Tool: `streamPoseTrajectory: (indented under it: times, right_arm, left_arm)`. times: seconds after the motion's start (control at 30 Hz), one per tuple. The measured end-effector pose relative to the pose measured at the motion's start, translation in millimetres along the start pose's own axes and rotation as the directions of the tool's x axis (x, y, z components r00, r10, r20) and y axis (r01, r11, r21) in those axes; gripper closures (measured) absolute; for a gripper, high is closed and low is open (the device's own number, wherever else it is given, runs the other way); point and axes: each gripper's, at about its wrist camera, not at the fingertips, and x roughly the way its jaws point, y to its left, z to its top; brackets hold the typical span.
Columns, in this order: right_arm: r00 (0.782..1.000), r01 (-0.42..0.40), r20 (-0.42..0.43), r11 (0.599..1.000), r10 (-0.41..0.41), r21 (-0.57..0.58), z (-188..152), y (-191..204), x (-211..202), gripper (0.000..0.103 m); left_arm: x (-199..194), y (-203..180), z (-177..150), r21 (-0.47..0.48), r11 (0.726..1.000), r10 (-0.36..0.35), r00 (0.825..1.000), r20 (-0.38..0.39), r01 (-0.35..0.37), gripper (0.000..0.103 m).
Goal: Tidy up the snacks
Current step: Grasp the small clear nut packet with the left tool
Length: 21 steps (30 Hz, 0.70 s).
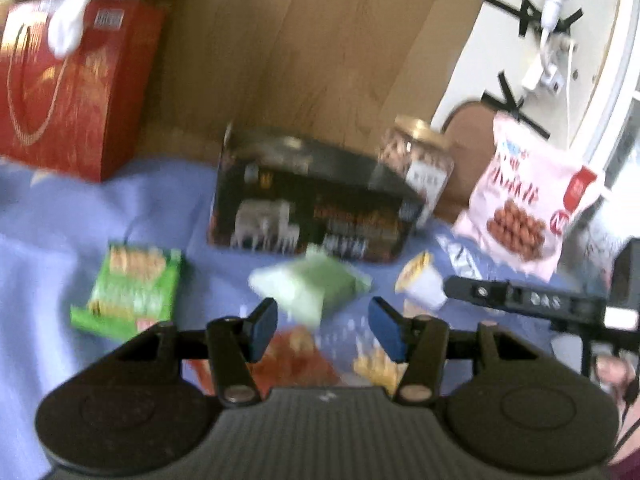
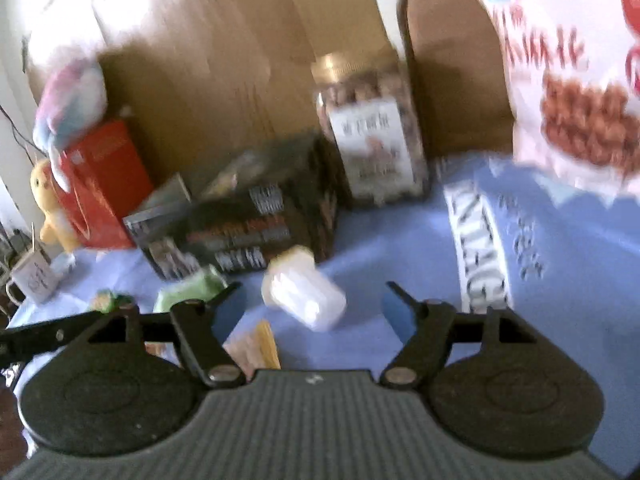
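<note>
Left wrist view: the left gripper (image 1: 323, 330) hangs with its blue-padded jaws spread wide and nothing between them, above the tabletop covered in a lilac-blue cloth (image 1: 48, 248). Just ahead of the jaws lies a soft pale-green pillow-shaped snack packet (image 1: 310, 286), its long axis running roughly left to right across the gripper's line, slightly tilted. Below the jaws sits an orange-red flat snack pouch (image 1: 298, 362). To the left lies a green cardboard biscuit box (image 1: 132, 294); behind stands a black printed carton (image 1: 312, 204), with a clear plastic jar with a gold lid (image 1: 418, 166) behind its right end and a pink-white bag printed with brown balls (image 1: 528, 200) further right. A small white plastic cup with a yellow foil top (image 1: 422, 280) lies on its side, top pointing left and away. The picture is blurred, so detail is uncertain.

Right wrist view: the right gripper (image 2: 314, 306) is also wide and empty, with the white cup just ahead between its jaws, lying tipped, its long axis diagonal, wider closed end nearer and to the right. My guess is this cup is the next pick: the jaws should straddle its round wall across the short axis, low and centred, and close gently so the thin plastic neither rolls nor crushes.
</note>
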Motion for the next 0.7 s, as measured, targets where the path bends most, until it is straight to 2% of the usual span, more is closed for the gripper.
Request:
streamPoseTrajectory:
  times: [0.07, 0.13, 0.17, 0.2, 0.23, 0.27, 0.43, 0.53, 0.7]
  right_arm:
    - [0.996, -0.036, -0.077, 0.999, 0.038, 0.031, -4.1, 0.1, 17.2, 0.025]
    - [0.998, -0.035, -0.06, 0.999, 0.034, -0.012, -9.3, 9.4, 21.5, 0.031]
    - [0.998, -0.027, -0.053, 0.998, 0.024, -0.05, -11.0, 17.4, 22.5, 0.041]
    - [0.998, -0.019, -0.054, 0.996, 0.014, -0.086, -13.1, 25.3, 23.3, 0.058]
    - [0.998, -0.04, -0.056, 0.993, 0.033, -0.113, -15.3, 32.1, 23.0, 0.082]
    - [0.996, -0.063, -0.069, 0.991, 0.055, -0.119, -16.7, 36.6, 23.0, 0.081]
    - [0.997, -0.053, -0.072, 0.972, 0.038, -0.227, -27.7, 60.9, 4.4, 0.085]
    - [0.996, -0.062, -0.074, 0.958, 0.043, -0.281, -38.6, 59.9, -16.0, 0.089]
    - [0.992, -0.11, -0.095, 0.956, 0.087, -0.272, -52.7, 47.7, -46.6, 0.085]
  left_arm:
    - [3.0, 5.9, -8.4, -0.018, 1.0, 0.007, 1.0, -0.014, -0.007, 0.052]
    - [3.2, 13.4, -14.2, -0.027, 0.999, 0.018, 1.0, 0.0, -0.018, 0.052]
    - [2.6, 16.9, -15.5, -0.034, 0.999, 0.016, 1.0, 0.011, -0.016, 0.052]
    - [2.0, 19.5, -15.7, -0.04, 0.999, 0.023, 1.0, 0.018, -0.023, 0.052]
    - [3.5, 21.4, -14.1, -0.041, 0.999, 0.031, 0.999, 0.022, -0.03, 0.052]
    - [5.9, 23.7, -14.9, -0.042, 0.998, 0.041, 0.999, 0.024, -0.04, 0.052]
    - [7.4, 30.1, -16.0, -0.06, 0.998, 0.036, 0.999, 0.026, -0.034, 0.052]
    - [5.8, 31.0, -16.2, -0.063, 0.998, 0.027, 0.999, 0.031, -0.025, 0.052]
    - [2.9, 35.5, -15.1, -0.098, 0.995, -0.003, 1.0, 0.029, 0.006, 0.052]
